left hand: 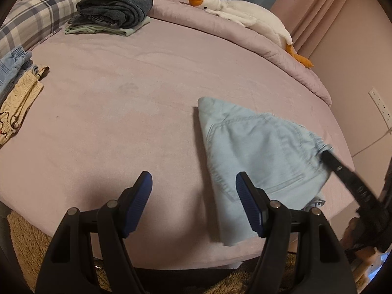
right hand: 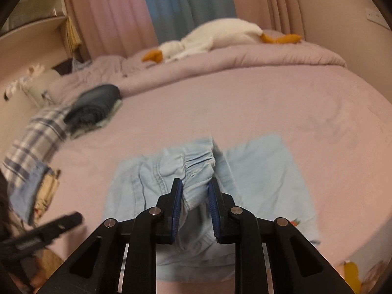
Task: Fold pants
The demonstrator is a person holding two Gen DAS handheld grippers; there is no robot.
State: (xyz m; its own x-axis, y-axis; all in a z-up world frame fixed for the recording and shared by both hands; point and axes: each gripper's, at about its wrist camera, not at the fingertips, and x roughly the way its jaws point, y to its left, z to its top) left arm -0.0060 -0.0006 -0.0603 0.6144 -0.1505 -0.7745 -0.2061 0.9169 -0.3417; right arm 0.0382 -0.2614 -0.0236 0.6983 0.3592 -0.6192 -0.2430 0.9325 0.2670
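Observation:
Light blue denim pants (left hand: 254,152) lie partly folded on the pink bed, near its front right edge. My left gripper (left hand: 193,188) is open and empty, hovering over the sheet just left of the pants. My right gripper (right hand: 194,191) is shut on the gathered elastic waistband of the pants (right hand: 196,164) and holds it lifted above the rest of the cloth. In the left wrist view the right gripper (left hand: 325,152) shows as a black arm pinching the pants' right edge.
A stack of folded dark clothes (left hand: 115,9) sits at the back left, beside a plaid pillow (left hand: 31,22). Folded jeans and a cream garment (left hand: 17,90) lie at the left edge. A plush goose (left hand: 235,12) rests on the rolled duvet at the back.

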